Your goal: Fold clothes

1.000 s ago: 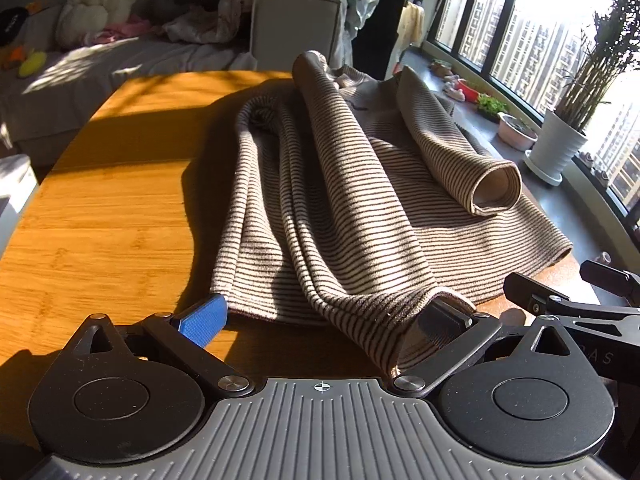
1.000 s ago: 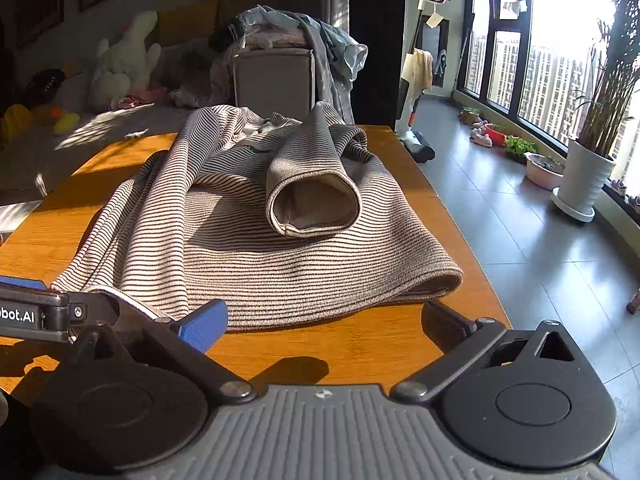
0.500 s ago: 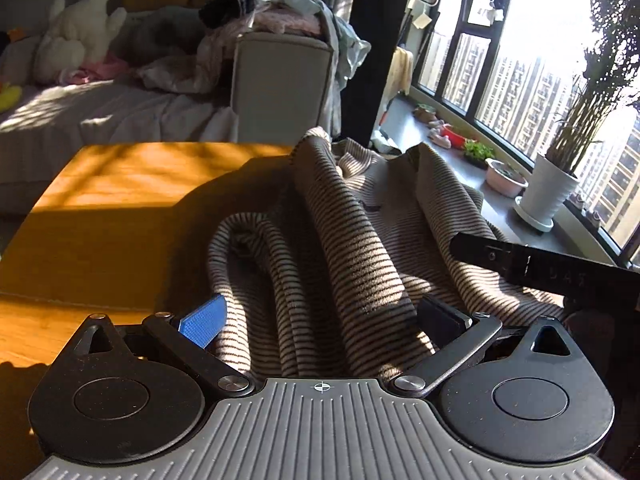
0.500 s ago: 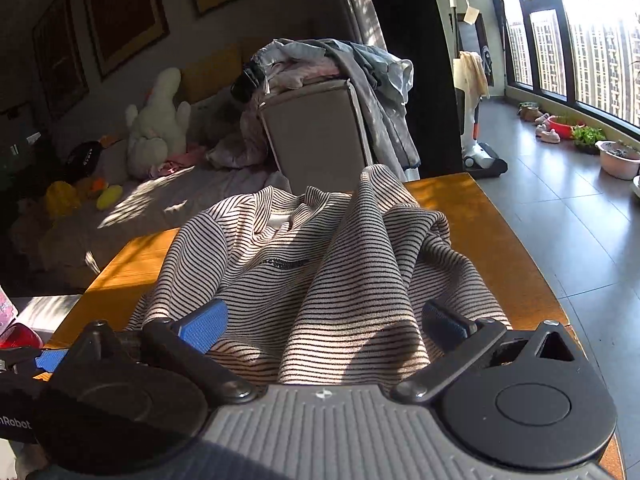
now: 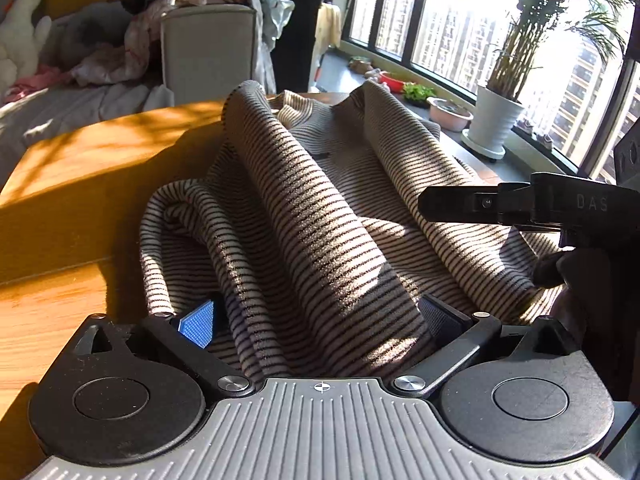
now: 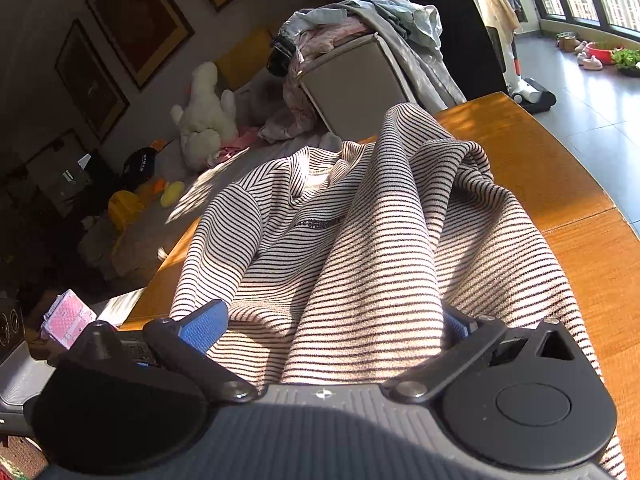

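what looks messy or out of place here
The striped sweater on the wooden table is bunched in ridges, not flat. Behind it, clothes spill over a grey bin.

Striped top: soft knit cloth, matt, fine ribbed nap (fuzzy where sunlit). Table: wood, visible grain, smooth satin sheen. Left gripper: matt black plastic body, ribbed grey plate, bright metal pivot screws; blue pad finely dimpled. Right gripper: same finish. Plant pot: smooth, glossy white.
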`<state>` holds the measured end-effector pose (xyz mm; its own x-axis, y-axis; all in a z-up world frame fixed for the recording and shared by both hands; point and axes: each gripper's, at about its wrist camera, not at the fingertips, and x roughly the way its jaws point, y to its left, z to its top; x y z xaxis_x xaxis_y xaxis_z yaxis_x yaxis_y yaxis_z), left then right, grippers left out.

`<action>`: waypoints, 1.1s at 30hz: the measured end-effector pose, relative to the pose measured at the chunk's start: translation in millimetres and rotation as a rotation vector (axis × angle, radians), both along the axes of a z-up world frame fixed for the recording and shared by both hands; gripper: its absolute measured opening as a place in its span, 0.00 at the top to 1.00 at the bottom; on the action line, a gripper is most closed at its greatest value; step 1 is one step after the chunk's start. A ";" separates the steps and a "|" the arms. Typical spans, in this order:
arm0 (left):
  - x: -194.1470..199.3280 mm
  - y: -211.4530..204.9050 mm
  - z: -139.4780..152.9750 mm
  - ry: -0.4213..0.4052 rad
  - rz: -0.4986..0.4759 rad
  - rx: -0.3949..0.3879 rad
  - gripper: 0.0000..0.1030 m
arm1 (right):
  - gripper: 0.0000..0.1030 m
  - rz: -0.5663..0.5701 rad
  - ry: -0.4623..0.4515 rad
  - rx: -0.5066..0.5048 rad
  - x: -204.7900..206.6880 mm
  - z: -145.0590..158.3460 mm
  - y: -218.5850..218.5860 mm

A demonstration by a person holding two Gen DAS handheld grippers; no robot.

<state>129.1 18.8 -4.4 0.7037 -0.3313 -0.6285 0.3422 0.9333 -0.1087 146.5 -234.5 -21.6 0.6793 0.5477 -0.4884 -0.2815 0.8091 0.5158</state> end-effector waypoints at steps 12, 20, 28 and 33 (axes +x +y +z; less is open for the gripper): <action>-15.9 -18.2 12.7 -0.015 -0.042 0.121 0.47 | 0.00 -0.037 -0.018 0.029 -57.1 -2.1 -0.6; 28.3 15.9 24.5 -0.094 0.071 0.253 0.87 | 0.00 -0.039 -0.016 0.035 -56.1 -2.9 -1.4; 95.4 80.9 19.3 -0.106 0.336 0.262 0.90 | 0.00 0.011 -0.009 -0.117 -48.8 6.6 17.4; 96.9 105.7 24.4 -0.045 0.301 0.129 0.84 | 0.08 -0.058 -0.133 -0.244 -50.1 46.8 10.3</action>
<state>226.0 124.5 20.0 0.7862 -0.0235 -0.6175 0.0505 0.9984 0.0264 96.4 -224.3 25.2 0.7734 0.3827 -0.5053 -0.2830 0.9218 0.2649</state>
